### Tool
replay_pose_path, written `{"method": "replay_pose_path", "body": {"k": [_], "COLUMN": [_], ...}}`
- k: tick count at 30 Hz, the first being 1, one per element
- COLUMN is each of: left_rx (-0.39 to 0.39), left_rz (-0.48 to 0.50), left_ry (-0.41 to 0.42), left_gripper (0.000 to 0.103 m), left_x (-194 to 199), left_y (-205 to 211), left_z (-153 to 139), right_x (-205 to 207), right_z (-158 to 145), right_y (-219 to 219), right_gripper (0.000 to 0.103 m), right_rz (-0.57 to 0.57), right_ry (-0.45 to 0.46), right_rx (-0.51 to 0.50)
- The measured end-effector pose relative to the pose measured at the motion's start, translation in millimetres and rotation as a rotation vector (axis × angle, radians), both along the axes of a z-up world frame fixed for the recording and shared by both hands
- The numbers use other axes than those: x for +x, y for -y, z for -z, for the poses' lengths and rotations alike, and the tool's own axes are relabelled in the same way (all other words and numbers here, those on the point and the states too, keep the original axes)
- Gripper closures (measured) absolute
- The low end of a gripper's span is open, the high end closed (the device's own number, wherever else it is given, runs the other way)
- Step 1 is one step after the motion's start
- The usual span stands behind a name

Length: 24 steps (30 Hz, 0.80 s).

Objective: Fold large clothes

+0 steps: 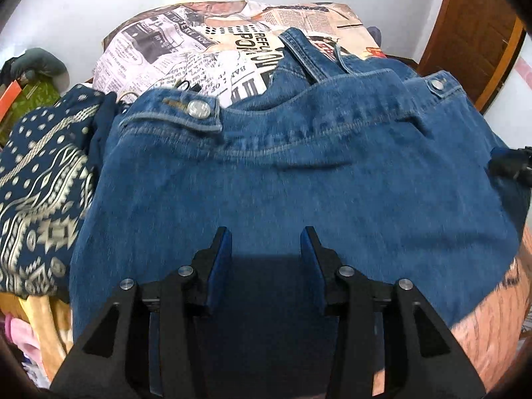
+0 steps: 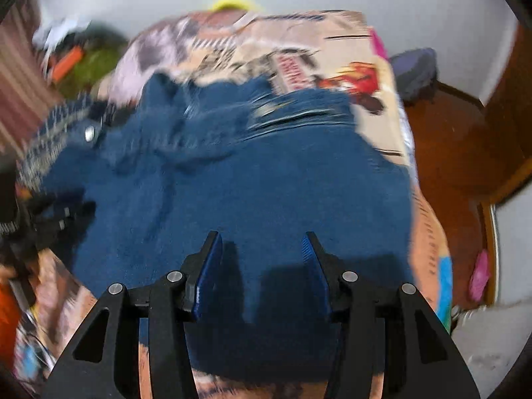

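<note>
A pair of blue denim jeans (image 1: 299, 173) is spread flat over a bed sheet printed like newspaper (image 1: 186, 56), the cloth thick and coarse with pale stitched seams. In the left wrist view the waistband is seen at the far edge, with a round metal button (image 1: 199, 109) on its tab and a second small rivet (image 1: 436, 83) near the right corner, and a belt loop is turned up behind it. The left claw (image 1: 266, 242) is held above the denim with its two blue-padded fingers (image 1: 221, 259) set apart; nothing is gripped between them, and their shadow is cast on the cloth just below. To the left of the jeans a folded dark blue fabric with a cream geometric pattern (image 1: 40, 179) is seen beside them, and a brown wooden door (image 1: 472, 30) is visible at the upper right. The right wrist view is blurred: the same jeans (image 2: 252, 193) are shown as a fuzzy blue mass, their seams smeared. The right claw (image 2: 262, 249) is likewise poised over the near part of the denim, its fingers (image 2: 209, 266) apart and empty. Only in this view are the sheet's right edge with a red cartoon print (image 2: 359, 76), the brown floor (image 2: 445, 139) and a pink object (image 2: 480, 276) made out; the buttons are clear only in the left view.
</note>
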<state>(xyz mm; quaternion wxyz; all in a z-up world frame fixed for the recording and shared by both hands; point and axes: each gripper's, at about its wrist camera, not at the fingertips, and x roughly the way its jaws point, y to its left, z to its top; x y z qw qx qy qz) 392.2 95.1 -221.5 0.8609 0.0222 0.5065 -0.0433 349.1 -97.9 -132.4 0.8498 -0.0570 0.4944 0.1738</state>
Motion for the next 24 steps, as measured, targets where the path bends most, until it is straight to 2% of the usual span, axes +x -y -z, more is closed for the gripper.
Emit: {"method": "replay_pose_path", "body": {"k": [2,6,10,17,24], "left_rx": [0.01,0.02,0.042,0.039,-0.018], "left_rz": [-0.003,-0.031,-0.027,0.0,-0.077], "left_ry": [0.008,0.023,0.044,0.05,0.086], "left_gripper": [0.057,0.056,0.055,0.055,0.054], "left_x": [10.0,24.0,17.6,-25.9,-76.0], "left_y": [0.5,-0.4,3.8,5.2,-19.2], "left_z": [1.8,7.4,8.3,1.2,-25.0], "right_x": [3.1,11.1,0.4,-26.8,-53.2], "right_z": [2.4,11.4,12.5,6.4,-4.4], "right_y": [-15.4,-28.8,-30.0,-26.0,-22.8], "right_gripper": [0.048,0.047,0.046,0.046,0.046], "right_rz": [-0.03,-0.035,-0.042,-0.052,-0.052], "right_ry": [0.057,0.054,0.093,0.1,0.109], "right_rx": [-0.055,-0.071,-0.096,-0.104,-0.09]}}
